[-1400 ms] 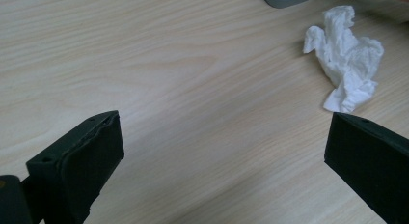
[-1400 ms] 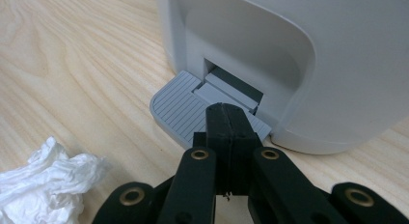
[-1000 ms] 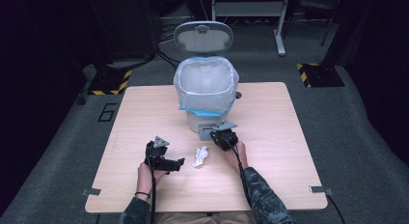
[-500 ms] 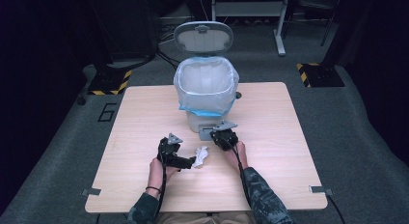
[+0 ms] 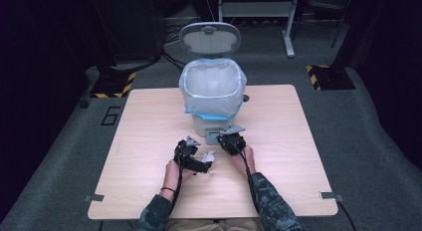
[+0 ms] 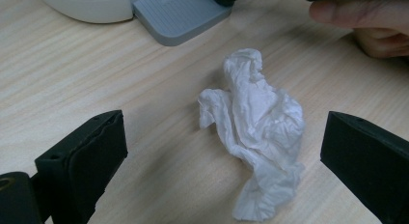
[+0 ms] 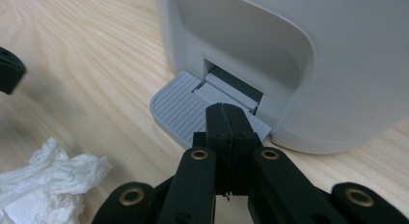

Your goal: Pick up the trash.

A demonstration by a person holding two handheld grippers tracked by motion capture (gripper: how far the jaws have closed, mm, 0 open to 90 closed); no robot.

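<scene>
Left gripper view: left gripper (image 6: 217,161) jaws spread wide around one crumpled tissue (image 6: 255,132), not touching it, just before the bin's pedal (image 6: 181,14). Right gripper (image 7: 225,119), jaws pressed together, sits on that pedal; one lined bin (image 5: 213,94), lid (image 5: 209,38) up.

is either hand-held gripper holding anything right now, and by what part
Nothing is held. The left hand-held gripper is open around the crumpled tissue without touching it; the right hand-held gripper is shut, pressing the bin's pedal.
</scene>
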